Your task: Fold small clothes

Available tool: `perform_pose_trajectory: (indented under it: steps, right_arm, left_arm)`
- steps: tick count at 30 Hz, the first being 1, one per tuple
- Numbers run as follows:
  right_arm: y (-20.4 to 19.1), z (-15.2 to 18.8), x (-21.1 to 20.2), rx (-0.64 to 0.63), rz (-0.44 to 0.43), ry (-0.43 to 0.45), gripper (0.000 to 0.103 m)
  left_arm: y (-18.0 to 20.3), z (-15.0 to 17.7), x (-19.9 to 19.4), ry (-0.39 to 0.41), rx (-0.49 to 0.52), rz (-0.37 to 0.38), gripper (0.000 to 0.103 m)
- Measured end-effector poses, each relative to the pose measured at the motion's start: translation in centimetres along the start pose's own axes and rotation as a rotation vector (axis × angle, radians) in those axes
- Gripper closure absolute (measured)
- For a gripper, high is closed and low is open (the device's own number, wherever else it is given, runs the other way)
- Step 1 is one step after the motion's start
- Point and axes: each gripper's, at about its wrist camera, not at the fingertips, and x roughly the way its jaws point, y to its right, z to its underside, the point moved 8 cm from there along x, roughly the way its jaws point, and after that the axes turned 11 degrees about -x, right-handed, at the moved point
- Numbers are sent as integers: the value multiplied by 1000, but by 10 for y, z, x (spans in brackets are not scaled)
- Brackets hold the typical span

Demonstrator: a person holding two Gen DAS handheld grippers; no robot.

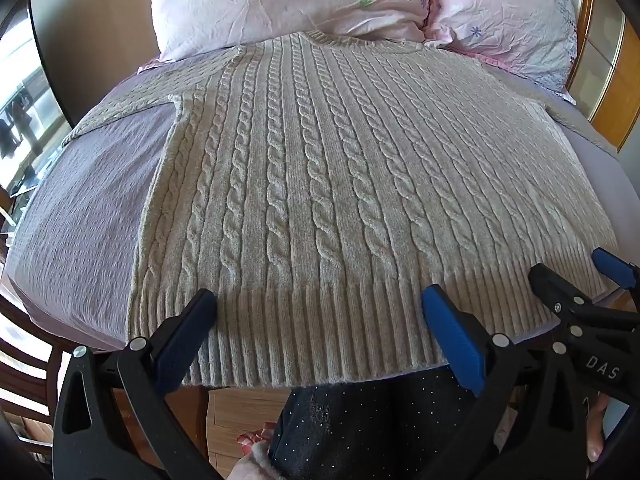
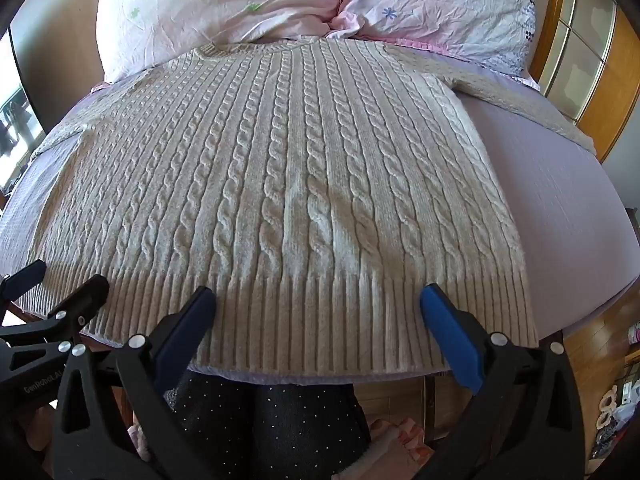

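**Woolly sweater waits flat on the bed**

Cream wool covers most of the bed. It is a cable-knit sweater [image 1: 320, 184], and it lies flat on the purple bedsheet [image 1: 92, 208] with its neck up by the pink pillows [image 1: 280, 0]. The ribbed hem [image 1: 304, 332] sits at the near edge of the bed, close to the person. One sleeve [image 2: 532, 100] reaches out to the right, and the other goes off to the left. I think it is spread out like this so the folding can start with no lumps, and no fold looks made yet.

The left gripper [image 1: 320, 304] is spread wide. Its two fingers sit over the hem, one on each side, and pinch nothing. I cannot tell if they touch the wool or float just above it.

The right gripper [image 2: 318, 300] is spread wide too, over the hem a bit further right, and it holds nothing. The two claws are just beside each other, so each one shows at the edge of the other's view. Maybe they are low at the hem because that edge is easiest to grab first.
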Motion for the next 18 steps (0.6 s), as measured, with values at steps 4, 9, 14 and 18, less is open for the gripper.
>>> perform_pose_trajectory:
  steps: [4, 9, 14, 18]
  right_arm:
    - [0, 0, 0, 0, 0, 0, 2]
    - [0, 0, 0, 0, 0, 0, 2]
    - [0, 0, 0, 1, 0, 0, 2]
    - [0, 0, 0, 0, 0, -1, 2]
  left_arm:
    - [0, 0, 0, 1, 0, 0, 1]
    - [0, 1, -1, 2, -1, 1, 1]
    - [0, 0, 0, -1, 0, 0, 1]
    - [0, 0, 0, -2, 0, 0, 1]
